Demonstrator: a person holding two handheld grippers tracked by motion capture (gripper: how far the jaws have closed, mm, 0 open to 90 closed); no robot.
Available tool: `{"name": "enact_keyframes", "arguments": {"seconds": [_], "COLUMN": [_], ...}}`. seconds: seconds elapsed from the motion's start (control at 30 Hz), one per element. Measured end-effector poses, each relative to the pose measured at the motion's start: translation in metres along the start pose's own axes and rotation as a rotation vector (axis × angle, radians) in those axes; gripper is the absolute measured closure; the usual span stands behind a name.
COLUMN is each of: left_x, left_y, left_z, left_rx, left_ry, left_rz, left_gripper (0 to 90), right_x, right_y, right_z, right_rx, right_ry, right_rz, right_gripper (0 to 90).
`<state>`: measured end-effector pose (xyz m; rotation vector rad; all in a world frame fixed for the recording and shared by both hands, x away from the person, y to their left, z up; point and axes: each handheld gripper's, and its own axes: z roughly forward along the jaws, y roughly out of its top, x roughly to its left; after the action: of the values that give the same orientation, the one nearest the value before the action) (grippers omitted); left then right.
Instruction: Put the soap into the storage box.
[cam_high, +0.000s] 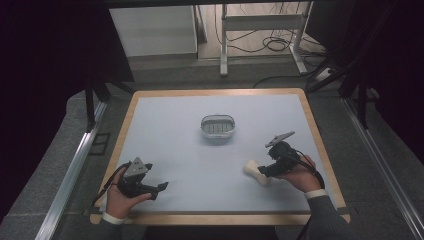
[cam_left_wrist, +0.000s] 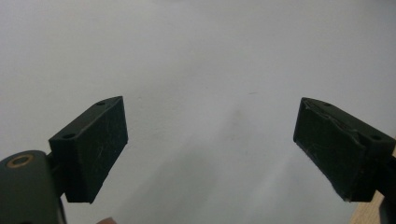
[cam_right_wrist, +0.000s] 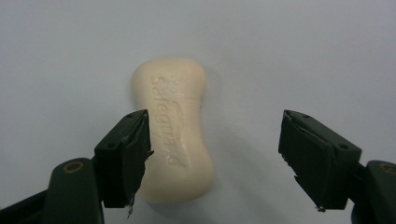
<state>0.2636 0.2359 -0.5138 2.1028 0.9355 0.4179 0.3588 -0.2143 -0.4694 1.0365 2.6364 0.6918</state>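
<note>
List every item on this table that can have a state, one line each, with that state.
Left gripper: open, nothing between its jaws, low over the bare mat.
Right gripper: open, jaws astride the soap, not closed on it.
Bar of soap: lying flat on the mat, lettered face up, ungripped.
Soap dish: upright at mid-table, empty.
</note>
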Motion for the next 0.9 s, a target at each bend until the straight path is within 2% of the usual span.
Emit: {"name": "enact_keyframes", "arguments": {"seconds": [0.17, 0.43, 0.6, 0.67, 0.83, 0.9], "left_x": [0.0, 0.0, -0.001, -0.001, 0.0, 0.0], "left_y": [0.0, 0.0, 0.0, 0.0, 0.0, 0.0], "left_z": [0.001, 0.002, 0.002, 0.002, 0.001, 0.001], "left_rx": [0.007, 0.01, 0.006, 0.008, 0.004, 0.004], "left_ry": [-0.002, -0.005, -0.005, -0.007, -0.006, -0.005], "left_rz": [0.007, 0.008, 0.005, 0.006, 0.005, 0.005], "left_gripper": [10.5, 10.5, 10.5, 10.5, 10.5, 10.5], "right_x": [0.009, 0.014, 0.019, 0.021, 0.023, 0.025], "right_y": [0.005, 0.011, 0.017, 0.02, 0.023, 0.024], "right_z": [0.007, 0.018, 0.026, 0.03, 0.035, 0.04], "right_rx": [0.037, 0.105, 0.148, 0.192, 0.222, 0.258], "right_ry": [0.027, 0.038, 0.036, 0.037, 0.035, 0.02], "right_rz": [-0.017, -0.027, -0.048, -0.049, -0.056, -0.056], "right_gripper": [28.1, 32.3, 38.0, 40.5, 42.8, 46.7]}}
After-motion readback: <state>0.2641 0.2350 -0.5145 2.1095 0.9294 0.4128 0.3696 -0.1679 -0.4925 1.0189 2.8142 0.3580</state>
